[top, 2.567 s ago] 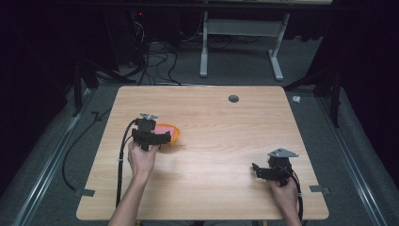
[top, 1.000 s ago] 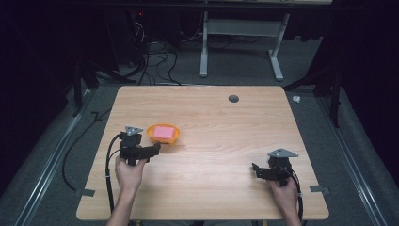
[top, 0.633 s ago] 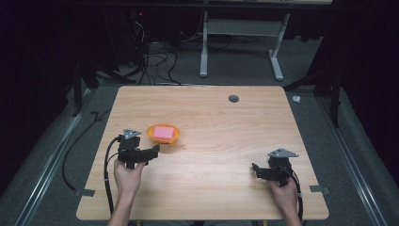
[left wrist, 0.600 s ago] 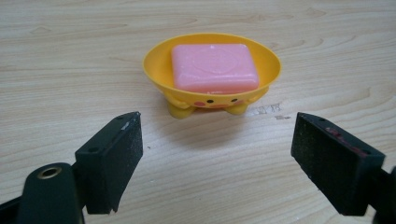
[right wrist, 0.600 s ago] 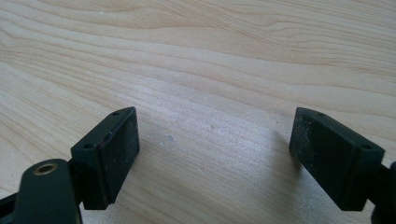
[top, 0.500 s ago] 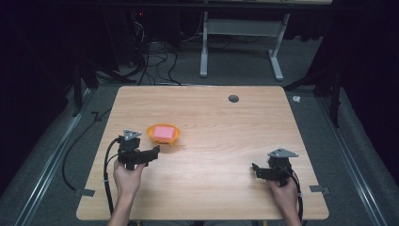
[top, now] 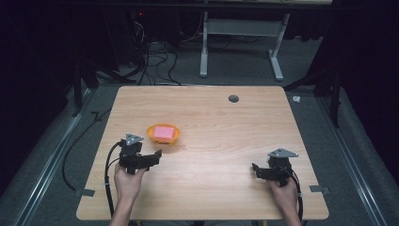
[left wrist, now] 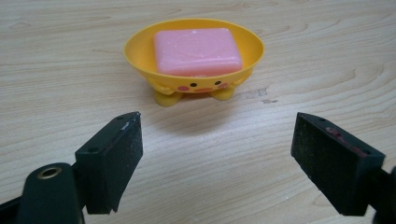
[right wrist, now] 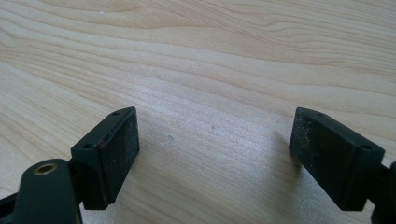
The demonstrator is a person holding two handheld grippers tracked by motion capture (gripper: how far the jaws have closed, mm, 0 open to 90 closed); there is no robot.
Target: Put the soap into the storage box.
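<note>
A pink soap bar (left wrist: 198,45) lies in a yellow dish (left wrist: 140,53) at the upper middle of the left gripper view, on the desk (top: 226,122) just beyond the left gripper (left wrist: 215,156), whose jaws stand apart and empty, while the right gripper (right wrist: 212,154), lower right in the high view, also gapes over bare wood.

You are working in a lab or recording studio. The wooden desk (top: 226,141) stands alone on grey carpet (top: 47,169), with black surroundings on every side. At the top of the frame, tangled cables (top: 153,56) lie on the floor beside the white legs of another desk (top: 204,47).
</note>
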